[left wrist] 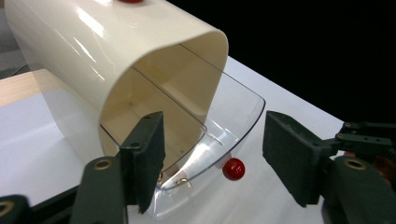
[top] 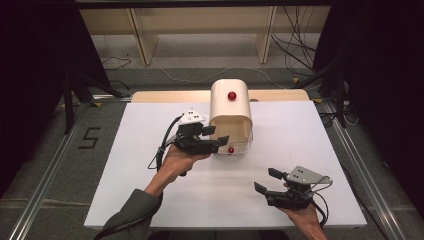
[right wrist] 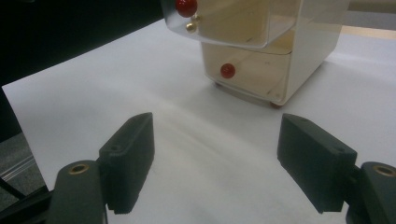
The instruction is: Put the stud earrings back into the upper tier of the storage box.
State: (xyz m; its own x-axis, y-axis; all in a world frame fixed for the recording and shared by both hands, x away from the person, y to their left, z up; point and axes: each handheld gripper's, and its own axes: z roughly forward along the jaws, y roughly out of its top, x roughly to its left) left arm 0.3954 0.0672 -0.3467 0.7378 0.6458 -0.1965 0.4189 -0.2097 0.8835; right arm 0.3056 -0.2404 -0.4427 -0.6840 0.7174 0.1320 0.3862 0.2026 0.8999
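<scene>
White surface point(top: 150, 190) carries a cream box point(top: 229, 102) with a clear roll-up lid point(left wrist: 233, 112), standing at the far middle. Lid is part raised, its small red knob point(left wrist: 233, 169) at the front edge. Left tongs point(top: 216, 135) sit right at the box's open front, spread wide; the knob and lid edge lie between the pads, not pinched. Right tongs point(top: 267, 180) rest near the front right of the surface, wide, holding nothing, well apart from the box.
</scene>
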